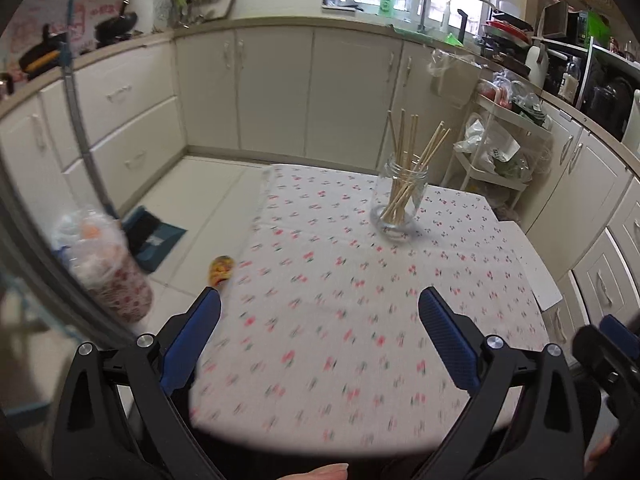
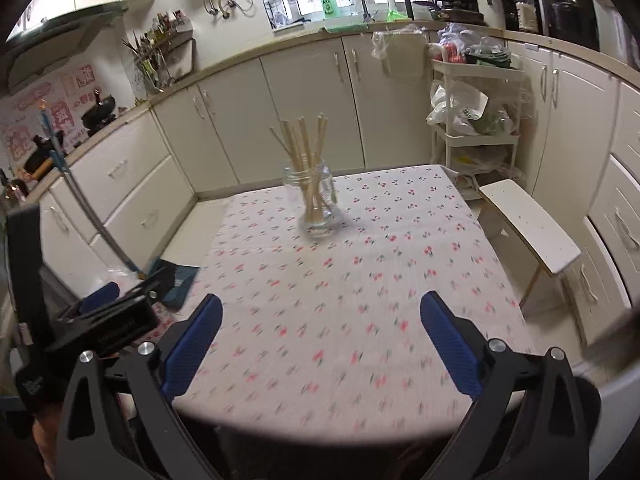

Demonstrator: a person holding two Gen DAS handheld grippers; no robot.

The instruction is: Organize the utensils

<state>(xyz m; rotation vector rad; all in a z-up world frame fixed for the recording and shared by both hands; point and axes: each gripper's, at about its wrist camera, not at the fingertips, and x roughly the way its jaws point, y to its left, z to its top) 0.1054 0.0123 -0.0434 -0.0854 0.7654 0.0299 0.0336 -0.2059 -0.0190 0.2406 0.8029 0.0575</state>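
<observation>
A clear glass jar (image 1: 398, 196) (image 2: 314, 204) stands upright on the far half of the table, which wears a cherry-print cloth (image 1: 360, 300) (image 2: 340, 300). Several wooden chopsticks (image 1: 408, 152) (image 2: 306, 148) stand in it and fan out above its mouth. My left gripper (image 1: 320, 316) hangs open over the near part of the table, well short of the jar, with nothing between its blue pads (image 1: 444, 336). My right gripper (image 2: 320, 320) is open and empty too, above the near part of the cloth. The left gripper's body (image 2: 112, 320) shows at the right wrist view's left edge.
Cream kitchen cabinets (image 1: 280, 92) wrap round the room. A white rack trolley (image 1: 504, 152) (image 2: 476, 120) with bags stands beyond the table's far right corner, a white bench (image 2: 532, 232) along its right side. On the floor at the left are a bagged bin (image 1: 108, 264) and a dustpan (image 1: 154, 240).
</observation>
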